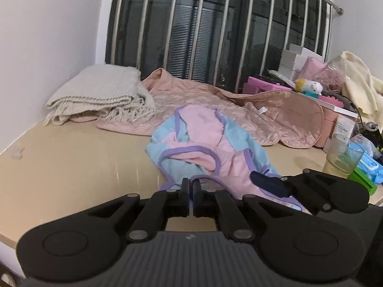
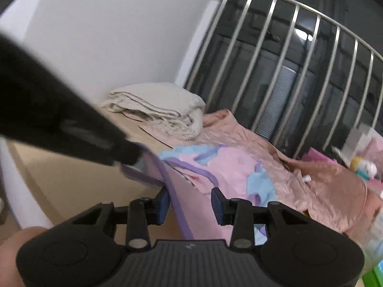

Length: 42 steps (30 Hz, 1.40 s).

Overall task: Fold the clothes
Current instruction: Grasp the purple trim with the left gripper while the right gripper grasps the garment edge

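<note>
A small pink and light-blue garment with purple trim [image 1: 203,148] lies crumpled on the beige table [image 1: 71,162]. My left gripper [image 1: 191,186] is shut on its purple near edge. My right gripper [image 2: 190,202] is open, its fingers either side of the garment's purple-trimmed edge [image 2: 174,205]. It also shows in the left wrist view [image 1: 270,181], resting on the garment's right side. In the right wrist view the left gripper [image 2: 129,155] appears blurred, holding the garment's [image 2: 229,167] near corner.
A folded cream blanket with fringe [image 1: 100,93] lies at the back left. A pink quilted garment [image 1: 239,110] lies behind. A glass [image 1: 344,153], boxes [image 1: 299,59], a plush toy [image 1: 308,86] and clutter crowd the right. A metal railing [image 1: 215,35] stands behind the table.
</note>
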{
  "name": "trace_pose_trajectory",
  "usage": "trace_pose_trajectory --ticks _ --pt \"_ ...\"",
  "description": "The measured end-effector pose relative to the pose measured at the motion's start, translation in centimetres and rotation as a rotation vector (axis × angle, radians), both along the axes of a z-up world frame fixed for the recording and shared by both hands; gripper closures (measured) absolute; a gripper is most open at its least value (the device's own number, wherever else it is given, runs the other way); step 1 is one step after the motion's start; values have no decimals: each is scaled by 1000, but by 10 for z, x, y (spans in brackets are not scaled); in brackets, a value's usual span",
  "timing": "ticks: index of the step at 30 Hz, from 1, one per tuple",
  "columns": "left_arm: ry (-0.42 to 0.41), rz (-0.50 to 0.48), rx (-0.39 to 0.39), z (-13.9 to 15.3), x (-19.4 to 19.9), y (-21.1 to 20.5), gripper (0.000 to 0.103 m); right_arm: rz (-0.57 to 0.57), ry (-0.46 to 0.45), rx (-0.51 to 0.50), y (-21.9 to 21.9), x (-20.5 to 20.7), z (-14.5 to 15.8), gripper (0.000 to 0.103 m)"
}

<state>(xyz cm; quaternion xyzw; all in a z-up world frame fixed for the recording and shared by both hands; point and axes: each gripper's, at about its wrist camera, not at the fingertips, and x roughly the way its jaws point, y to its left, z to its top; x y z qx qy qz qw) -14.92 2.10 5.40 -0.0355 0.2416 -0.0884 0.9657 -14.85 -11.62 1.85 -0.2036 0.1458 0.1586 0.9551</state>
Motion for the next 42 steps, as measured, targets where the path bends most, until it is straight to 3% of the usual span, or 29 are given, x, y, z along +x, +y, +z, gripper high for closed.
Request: trace_pose_trajectory --ticks 5,12,16,21,31,35,38,42 --pt "-8 2 -12 -1 3 2 102 1 -37 -129 1 -15 -9 66" --pt "-7 -10 -1 -5 7 -1 101 79 -57 11 -4 -32 12 59" --pt "-2 -4 -7 -7 6 2 101 76 -79 8 0 -23 13 59" --pt "-17 13 -9 -7 1 5 102 -8 -89 -120 13 -6 -9 63" --pt "-5 53 -53 -14 4 18 102 -256 -83 -272 -45 -21 -29 62" --pt "-13 43 -73 -15 3 18 102 -259 -115 -259 -52 -22 -20 64" --pt "-30 34 -44 -15 -1 14 102 -244 -117 -249 -50 -19 -15 79" --pt "-30 31 -32 -18 -5 12 102 -220 -153 -294 -43 -23 -21 79"
